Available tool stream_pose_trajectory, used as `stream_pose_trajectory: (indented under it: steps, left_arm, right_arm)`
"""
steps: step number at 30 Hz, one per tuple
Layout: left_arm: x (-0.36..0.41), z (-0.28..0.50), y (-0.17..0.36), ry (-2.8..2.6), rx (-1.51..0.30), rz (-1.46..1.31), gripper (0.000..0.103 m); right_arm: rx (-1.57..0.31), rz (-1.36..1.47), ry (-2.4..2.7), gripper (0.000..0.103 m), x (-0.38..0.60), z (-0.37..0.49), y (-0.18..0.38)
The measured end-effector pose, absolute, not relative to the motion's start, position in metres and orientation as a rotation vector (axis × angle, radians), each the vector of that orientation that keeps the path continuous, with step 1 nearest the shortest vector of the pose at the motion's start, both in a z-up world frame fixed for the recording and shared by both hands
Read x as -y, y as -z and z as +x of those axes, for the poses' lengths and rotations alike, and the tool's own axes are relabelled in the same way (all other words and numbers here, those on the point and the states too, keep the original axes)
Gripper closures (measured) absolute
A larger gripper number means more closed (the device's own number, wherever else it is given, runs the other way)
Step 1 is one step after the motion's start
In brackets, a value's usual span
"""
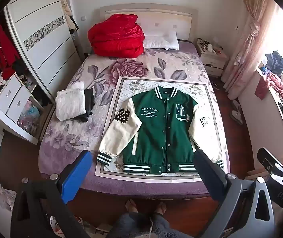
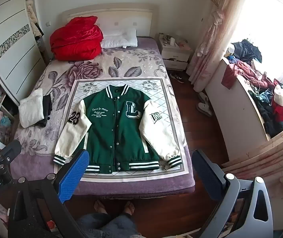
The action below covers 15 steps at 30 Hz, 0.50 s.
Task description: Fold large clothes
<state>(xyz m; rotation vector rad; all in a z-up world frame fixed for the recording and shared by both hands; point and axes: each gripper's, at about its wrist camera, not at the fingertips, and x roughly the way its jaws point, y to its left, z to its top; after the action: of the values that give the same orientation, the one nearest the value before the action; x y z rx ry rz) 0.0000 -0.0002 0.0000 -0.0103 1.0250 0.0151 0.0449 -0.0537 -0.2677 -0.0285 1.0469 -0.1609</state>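
A green varsity jacket point(image 1: 159, 130) with cream sleeves lies flat, front up and snapped shut, on a patterned square cloth point(image 1: 201, 87) at the foot of the bed. It also shows in the right wrist view point(image 2: 117, 127). My left gripper point(image 1: 141, 170) is open and empty, held high above the bed's near edge, well short of the jacket's hem. My right gripper point(image 2: 141, 170) is open and empty, also held high above the near edge. Part of the right gripper shows at the right edge of the left wrist view point(image 1: 276, 170).
A folded white garment point(image 1: 71, 105) on a black one point(image 1: 88, 101) lies at the bed's left side. A red quilt point(image 1: 117, 35) and white pillow point(image 1: 161, 41) lie at the head. A wardrobe point(image 1: 32, 49) stands left; a nightstand point(image 2: 176, 55) and cluttered sill point(image 2: 264, 91) right.
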Motion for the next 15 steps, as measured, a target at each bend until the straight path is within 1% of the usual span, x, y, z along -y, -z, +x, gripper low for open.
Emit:
stream_pose_trajectory:
  steps: [15]
  left_arm:
    - [-0.0001,0.0007,0.0011,-0.008,-1.028,-0.016,0.000]
  right_arm:
    - [-1.040,-0.031,0.160,0.000,0.0533,0.0503,0.2633]
